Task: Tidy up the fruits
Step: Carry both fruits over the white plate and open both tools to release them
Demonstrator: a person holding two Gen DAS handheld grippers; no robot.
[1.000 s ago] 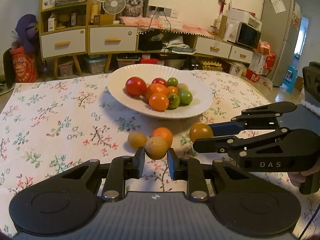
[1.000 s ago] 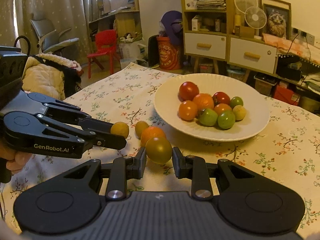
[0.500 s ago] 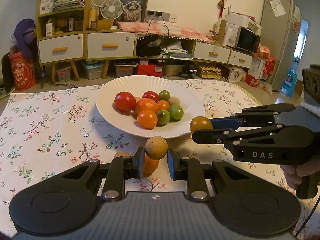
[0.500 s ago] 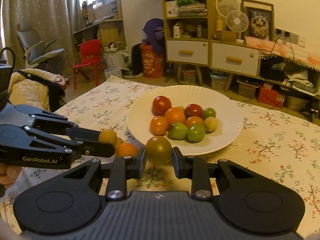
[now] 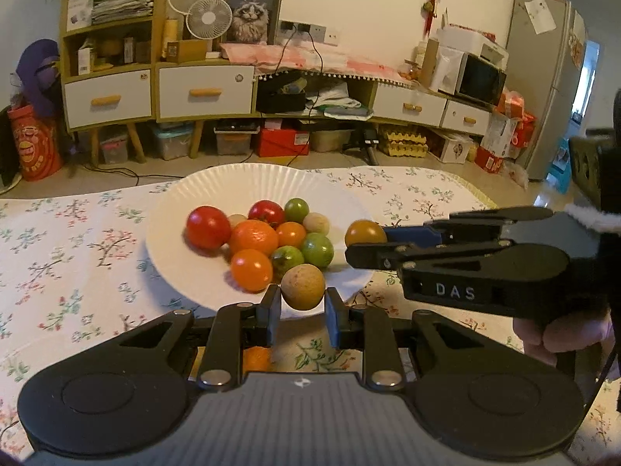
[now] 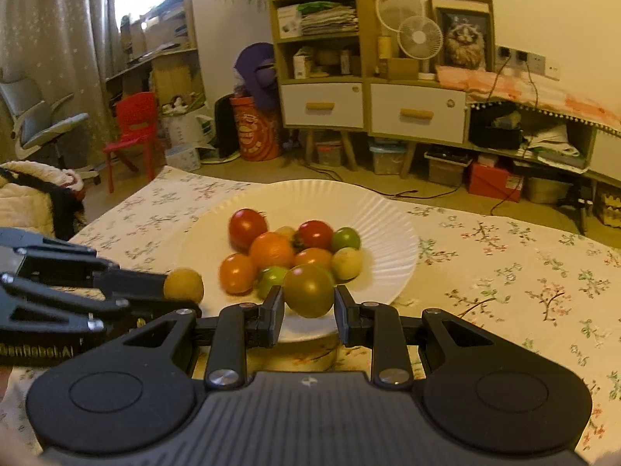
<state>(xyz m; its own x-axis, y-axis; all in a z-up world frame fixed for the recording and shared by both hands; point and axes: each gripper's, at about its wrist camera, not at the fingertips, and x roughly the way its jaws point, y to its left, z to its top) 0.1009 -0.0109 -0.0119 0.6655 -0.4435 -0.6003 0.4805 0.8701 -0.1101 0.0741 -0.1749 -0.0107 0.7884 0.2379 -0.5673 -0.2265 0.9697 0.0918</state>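
My left gripper (image 5: pixel 302 308) is pinched on a tan, rough-skinned fruit (image 5: pixel 302 286), the blue pads pressed to its two sides; it hangs over the near rim of the white paper plate (image 5: pixel 217 190), at about six o'clock of the pile. From the right wrist view the same fruit shows at the plate's eight o'clock, clear of the rim and off the floral tablecloth (image 6: pixel 524 272).

On the plate the heap sits a little past centre: a red tomato (image 5: pixel 208 226) at its nine o'clock, a big orange one (image 5: pixel 253 237) in the middle, a smaller orange one (image 5: pixel 251 270) at six, green ones (image 5: pixel 317 249) at four, a second red (image 5: pixel 266 213) and a green at twelve; one orange fruit (image 5: pixel 256 358) lies on the cloth under my left jaws, off the plate.

My right gripper (image 6: pixel 308 308) is closed on an olive-and-amber tomato (image 6: pixel 309 290), held over the plate's near edge at five o'clock of the heap; in the left view it rides at three o'clock of the pile, just above the rim.

I judge this the carry-and-place step, both fruits arriving together; next I should lower each over a bare patch of plate, the left at seven, the right at four, and part the jaws low so nothing rolls; then go for the orange on the cloth.
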